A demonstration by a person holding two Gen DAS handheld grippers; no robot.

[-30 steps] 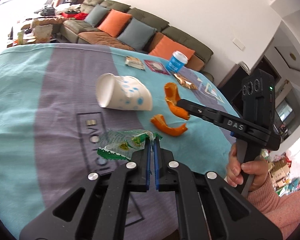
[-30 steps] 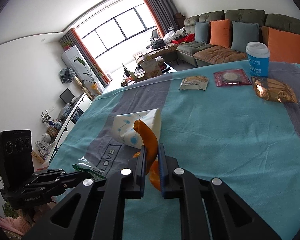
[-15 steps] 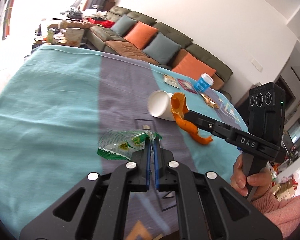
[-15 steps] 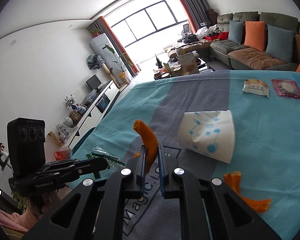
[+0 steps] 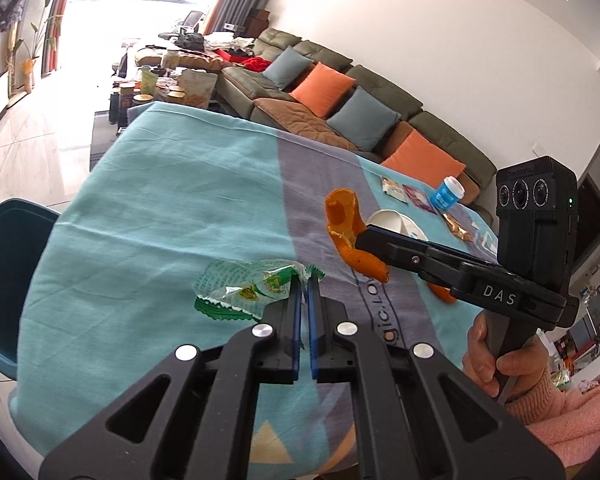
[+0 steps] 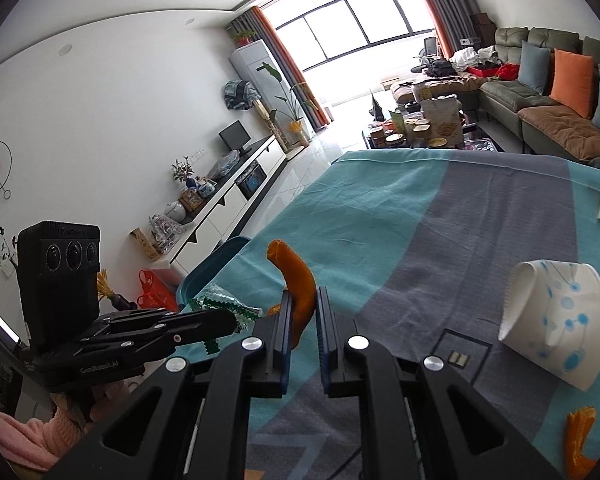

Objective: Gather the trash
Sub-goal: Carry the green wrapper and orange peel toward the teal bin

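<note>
The surface (image 5: 172,184) carries a teal cloth with a grey band and stands in a bright living room with a long olive sofa (image 5: 380,92), orange and blue cushions, big windows and a white TV cabinet (image 6: 228,216). A teal bin (image 5: 4,272) stands at the surface's left edge. Two tools are in view. The left tool (image 5: 303,280) is closed tight on one green and clear wrapper (image 5: 244,288), held above the cloth. The right tool (image 6: 302,300) pinches one curled orange peel (image 6: 296,280), also lifted. One more peel piece (image 6: 580,436) and one white paper cup (image 6: 556,320) with blue dots, on its side, lie on the cloth. Only the left view shows the blue cup (image 5: 446,196) with white lid and the foil packets far back, and the hand (image 5: 496,364) in a pink sleeve.
</note>
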